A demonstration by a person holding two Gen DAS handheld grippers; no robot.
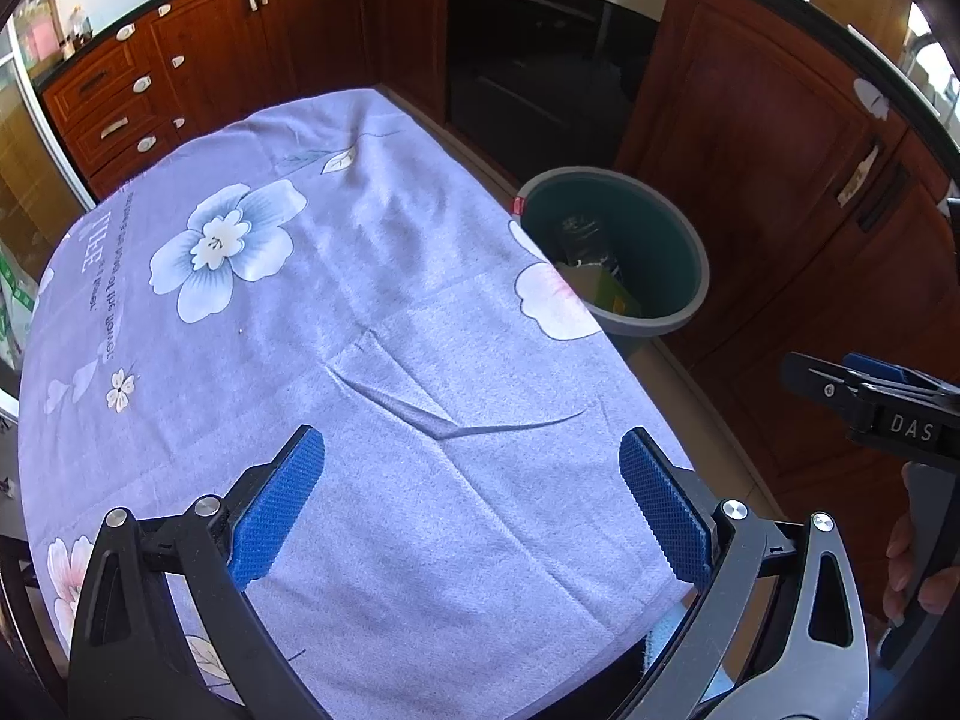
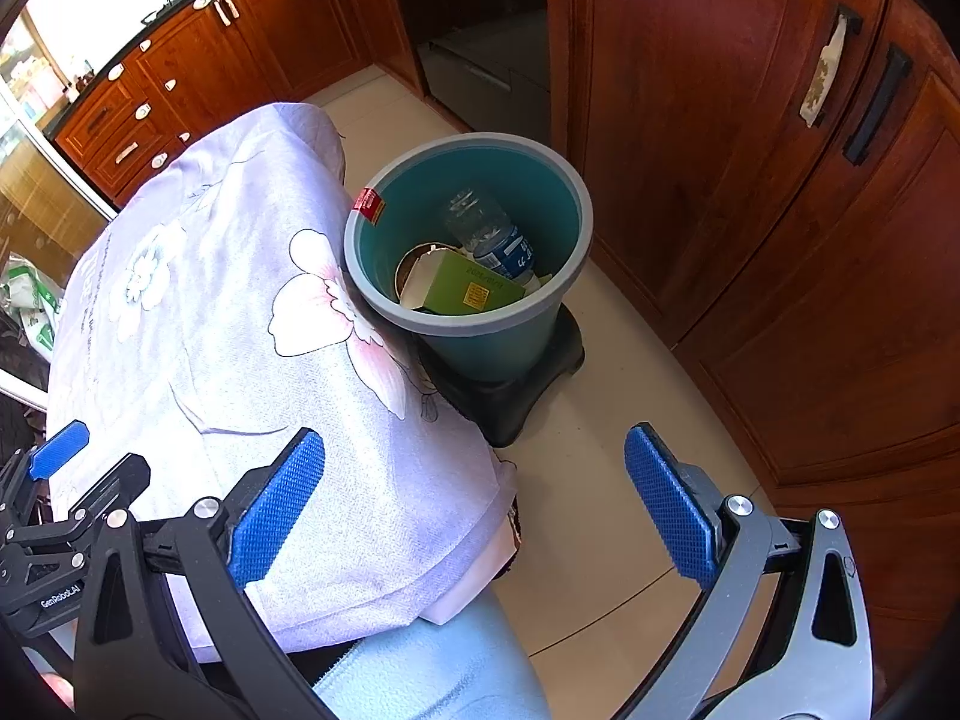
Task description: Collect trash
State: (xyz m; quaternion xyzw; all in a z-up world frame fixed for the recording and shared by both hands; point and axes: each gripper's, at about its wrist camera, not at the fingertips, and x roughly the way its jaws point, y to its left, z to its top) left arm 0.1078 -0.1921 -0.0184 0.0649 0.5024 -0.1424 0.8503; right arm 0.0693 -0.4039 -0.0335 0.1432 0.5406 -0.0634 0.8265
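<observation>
A teal bin with a grey rim (image 2: pixel 576 204) stands on a black stool (image 2: pixel 516 396) beside the table's right edge. Inside it lie a clear plastic bottle with a blue label (image 2: pixel 489 234), a green carton (image 2: pixel 468 291) and a round brown item (image 2: pixel 411 267). The bin also shows in the left wrist view (image 1: pixel 672 252). My left gripper (image 1: pixel 471 504) is open and empty above the lilac flowered tablecloth (image 1: pixel 300 330). My right gripper (image 2: pixel 474 504) is open and empty over the table's near right corner, short of the bin. No trash shows on the cloth.
Red-brown wooden cabinets (image 2: pixel 750 180) run along the back and right. A dark oven (image 1: pixel 540 48) stands behind the bin. Pale floor tiles (image 2: pixel 606 468) lie between table and cabinets. A green-and-white bag (image 2: pixel 30 300) sits at the far left.
</observation>
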